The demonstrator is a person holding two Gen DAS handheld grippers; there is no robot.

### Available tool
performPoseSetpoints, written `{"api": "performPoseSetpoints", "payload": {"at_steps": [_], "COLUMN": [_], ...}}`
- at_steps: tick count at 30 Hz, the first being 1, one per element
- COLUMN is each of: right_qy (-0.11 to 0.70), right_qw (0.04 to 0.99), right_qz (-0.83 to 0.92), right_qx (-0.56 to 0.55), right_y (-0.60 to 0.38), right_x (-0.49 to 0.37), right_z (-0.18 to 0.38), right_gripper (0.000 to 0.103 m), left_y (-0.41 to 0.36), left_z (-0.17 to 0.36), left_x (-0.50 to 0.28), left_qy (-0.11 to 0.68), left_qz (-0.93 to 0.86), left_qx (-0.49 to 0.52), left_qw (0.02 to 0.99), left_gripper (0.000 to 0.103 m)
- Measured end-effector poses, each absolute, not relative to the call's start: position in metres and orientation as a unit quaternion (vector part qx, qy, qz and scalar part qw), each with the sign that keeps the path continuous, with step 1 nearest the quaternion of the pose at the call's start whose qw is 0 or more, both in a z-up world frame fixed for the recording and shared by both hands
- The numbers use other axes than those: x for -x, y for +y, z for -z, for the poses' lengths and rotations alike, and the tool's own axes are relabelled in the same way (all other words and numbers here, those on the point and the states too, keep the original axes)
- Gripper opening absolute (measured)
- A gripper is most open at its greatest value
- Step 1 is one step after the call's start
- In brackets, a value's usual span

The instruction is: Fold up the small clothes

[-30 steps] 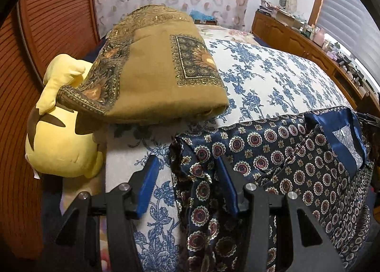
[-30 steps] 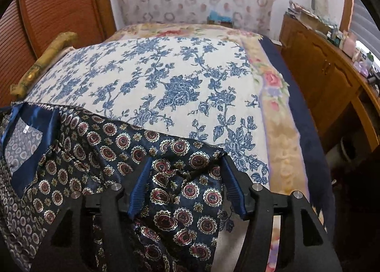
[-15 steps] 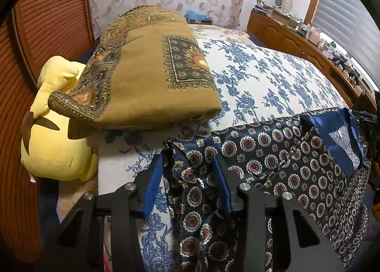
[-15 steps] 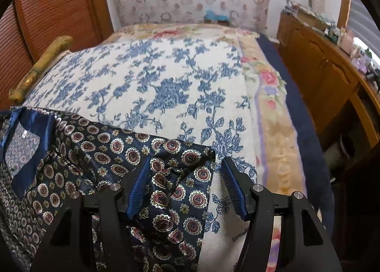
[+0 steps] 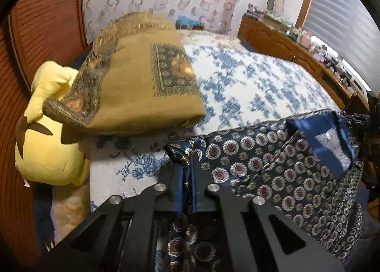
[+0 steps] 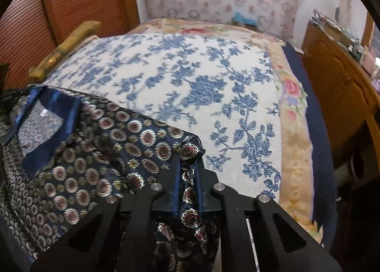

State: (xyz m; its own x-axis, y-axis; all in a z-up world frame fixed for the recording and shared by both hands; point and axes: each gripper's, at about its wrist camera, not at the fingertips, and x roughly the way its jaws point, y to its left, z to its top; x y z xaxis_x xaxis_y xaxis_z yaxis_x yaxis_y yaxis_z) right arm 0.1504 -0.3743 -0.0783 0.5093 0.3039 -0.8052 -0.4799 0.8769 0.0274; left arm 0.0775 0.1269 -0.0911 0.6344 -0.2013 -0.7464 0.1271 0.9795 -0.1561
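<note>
Left wrist view, left tongs (image 5: 187, 174) and right tongs (image 6: 188, 172) pinching garment (image 5: 273, 165) corners, spread sideways

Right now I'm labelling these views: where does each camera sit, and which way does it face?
Left wrist: on the left hand-held gripper, facing down the bed; its fingers clamp the shirt corner, plush and blanket leftward.
Right wrist: on the right hand-held gripper, facing likewise; its closing fingers pinch the shirt's other corner, cabinet rightward.
Shared: shirt, bed, blanket.
</note>
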Motion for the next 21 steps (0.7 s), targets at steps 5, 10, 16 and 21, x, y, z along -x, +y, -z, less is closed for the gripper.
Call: {"api": "performPoseSetpoints", "payload": {"at_steps": [5, 10, 16, 21], "right_qy": [0.373, 0.311, 0.233, 0.212], "right_qw": [0.897, 0.913, 0.935, 0.948], "right_qz": [-0.229, -0.25, -0.245, -0.209], "right_qx": [0.07, 0.083, 0.108, 0.116], "right_y": [-0.377, -0.366, -0.354, -0.352], "right_x": [-0.131, -0.12, -0.129, -0.173], "right_z": [0.031, -0.036, -0.123, -0.164], "right_gripper": [0.005, 0.004, 0.004, 0.004], "left_y": [0.118, 0.111, 0.121, 0.137], "left_z": [0.043, -0.015, -0.084, -0.115], "left_x": [-0.056, -0.056, -0.082, -0.122], "left_qy": [0.346, 0.279, 0.217, 0.203], "left_qz": [0.1, 0.104, 0.094, 0.066], "left_qx": [0.053, 0.042, 0.039, 0.034], "left_qw": [0.931, 0.954, 0.971, 0.976], "left_gripper": [0.0, 0.0, 0.0, 0.0]}}
